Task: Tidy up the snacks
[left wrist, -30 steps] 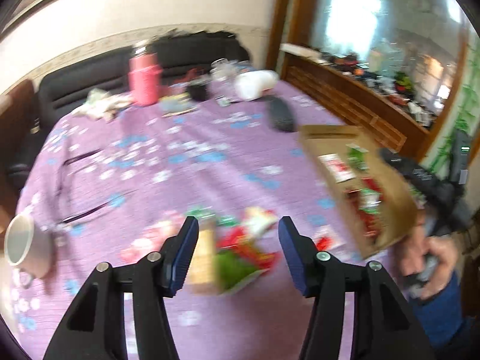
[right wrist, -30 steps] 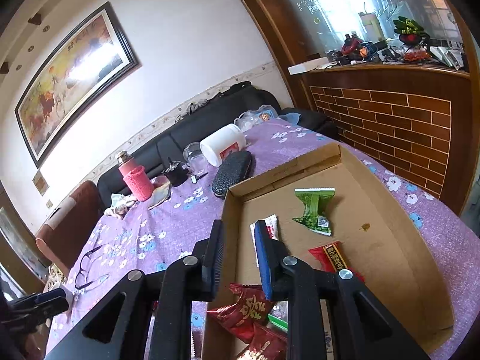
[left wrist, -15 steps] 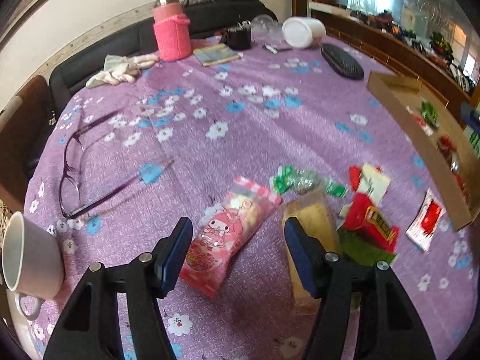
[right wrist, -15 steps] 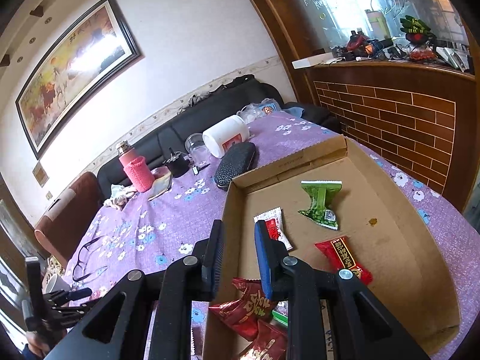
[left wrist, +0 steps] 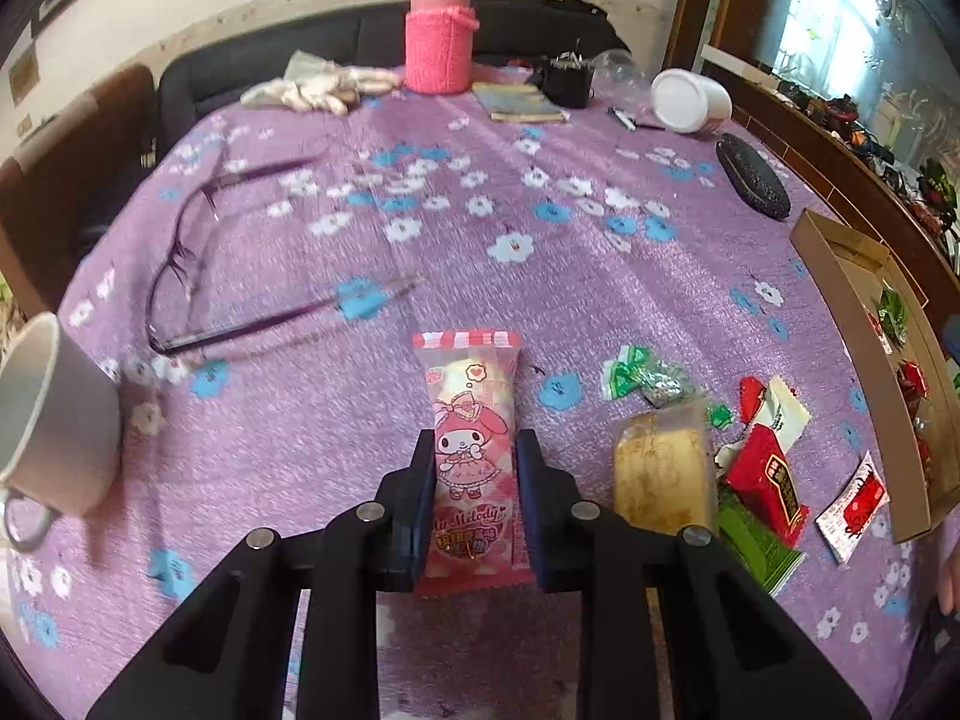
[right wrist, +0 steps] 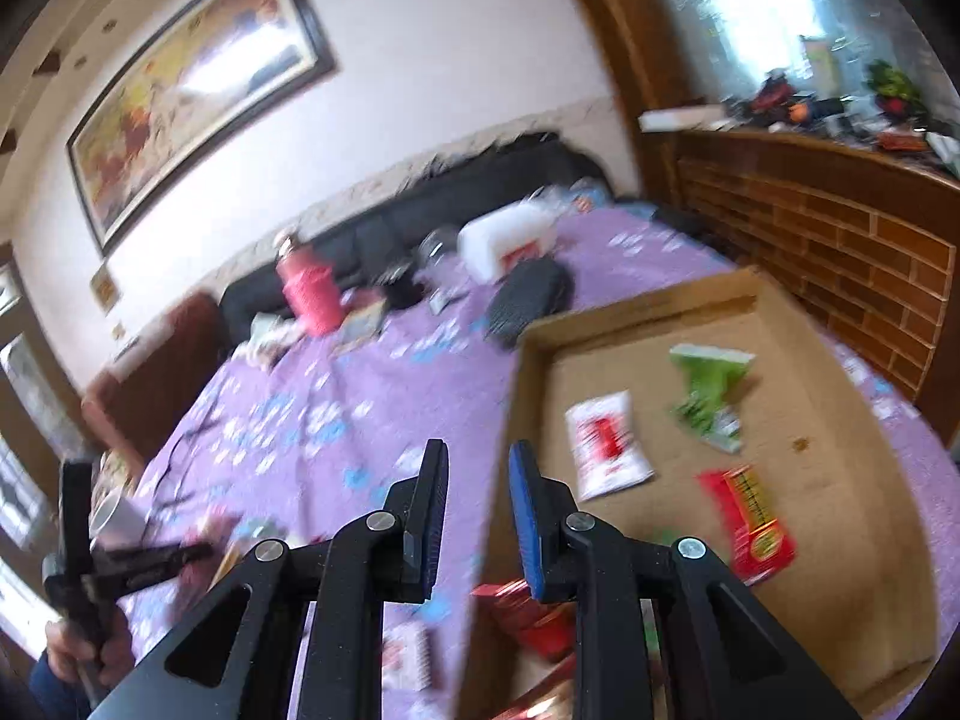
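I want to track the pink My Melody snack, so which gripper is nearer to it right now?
Left. The left gripper has its fingers on either side of the pink My Melody snack. The right gripper is off by the cardboard box, straddling its near wall.

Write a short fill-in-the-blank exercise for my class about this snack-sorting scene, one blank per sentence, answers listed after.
1. The left gripper is closed on a pink ______ packet printed with a cartoon character.
2. The right gripper holds ______ between its fingers.
3. Sorted snacks lie inside the shallow ______ box.
4. The eyeglasses lie on the ______ floral tablecloth.

Answers: snack; nothing; cardboard; purple
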Tool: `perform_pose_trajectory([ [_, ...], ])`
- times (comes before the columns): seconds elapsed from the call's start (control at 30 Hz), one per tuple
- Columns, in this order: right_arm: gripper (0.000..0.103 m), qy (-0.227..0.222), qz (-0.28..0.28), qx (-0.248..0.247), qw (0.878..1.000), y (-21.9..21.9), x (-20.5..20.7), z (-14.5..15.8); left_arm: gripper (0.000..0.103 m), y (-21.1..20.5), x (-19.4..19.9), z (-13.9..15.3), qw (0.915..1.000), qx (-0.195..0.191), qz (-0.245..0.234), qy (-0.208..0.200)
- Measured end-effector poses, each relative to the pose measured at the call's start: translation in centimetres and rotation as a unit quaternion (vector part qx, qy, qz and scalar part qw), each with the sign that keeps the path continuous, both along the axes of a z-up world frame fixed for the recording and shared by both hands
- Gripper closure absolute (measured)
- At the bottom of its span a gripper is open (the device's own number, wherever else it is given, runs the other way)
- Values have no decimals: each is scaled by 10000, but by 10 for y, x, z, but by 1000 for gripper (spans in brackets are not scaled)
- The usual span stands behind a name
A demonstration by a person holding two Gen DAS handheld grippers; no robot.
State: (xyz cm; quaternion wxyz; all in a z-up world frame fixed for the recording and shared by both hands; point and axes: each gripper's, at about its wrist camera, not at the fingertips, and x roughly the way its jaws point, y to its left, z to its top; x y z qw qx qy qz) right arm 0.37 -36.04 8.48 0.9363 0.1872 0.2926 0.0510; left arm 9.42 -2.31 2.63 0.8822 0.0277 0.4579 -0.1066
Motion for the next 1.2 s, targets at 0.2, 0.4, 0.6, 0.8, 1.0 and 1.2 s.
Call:
perform_pose_trajectory([
  [0.2,80,896,1693,551,9799,91,24,1,79,10,-3,11,9997,-117,-55,-199],
  [0.4,80,1552,2125,131,9647,155,71,-15,79,19,-9,26,9988,-294,-38,-377],
  [0.6,80,2104,2184,90,9529,178,95,-44,79,23,-9,32,9984,-375,30,-424],
  [0.8,82,2120,2491,-493,9437,211,89,-54,79,24,-11,36,9979,-410,16,-493],
  [1.0,93,1664,2439,-453,9543,210,67,-41,79,25,-10,34,9979,-447,27,-462],
  [1.2,93,1122,2051,272,9719,157,56,-27,79,17,-16,37,9960,-693,-171,-529],
])
